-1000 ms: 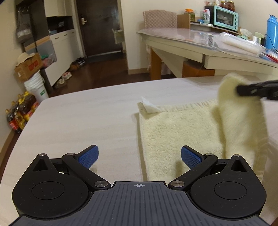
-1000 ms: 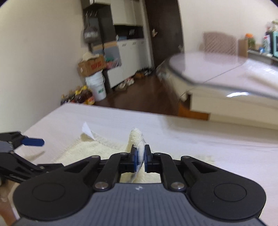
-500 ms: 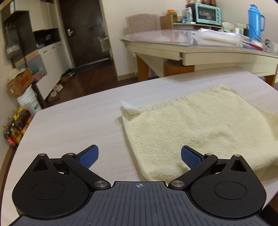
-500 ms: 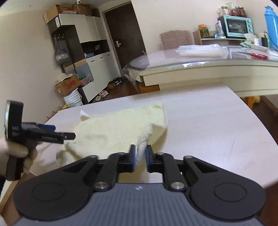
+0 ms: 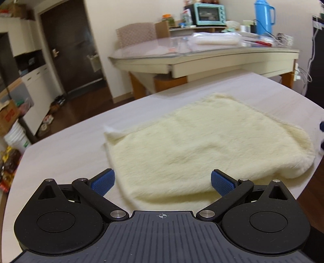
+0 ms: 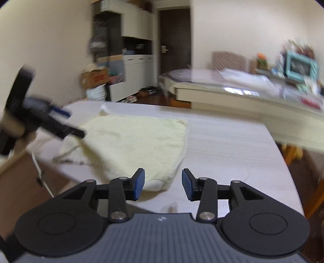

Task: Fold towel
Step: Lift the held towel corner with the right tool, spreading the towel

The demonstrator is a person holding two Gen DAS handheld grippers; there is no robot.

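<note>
Currently the cream towel point(image 5: 204, 145) lies folded flat on the pale table point(image 5: 60, 149), its rounded fold reaching the table's near right edge. Left gripper point(image 5: 161, 182) spread wide, holding nothing, just short of the towel's near edge. Right gripper point(image 6: 163, 183) parted, empty, at the towel's near corner. Bare tabletop right of towel. Cluttered desk point(image 5: 202, 54) and dark door point(image 6: 175, 40) behind.

Cream walls point(image 6: 50, 50) are enclosing the room, with a dark door point(image 5: 68, 54) standing shut beyond dark wood floor point(image 5: 85, 107). A glass-topped table point(image 5: 202, 54) is carrying a teal oven point(image 5: 209, 12) and blue flask point(image 5: 263, 16). White cabinets point(image 6: 137, 74) are lining the wall.
</note>
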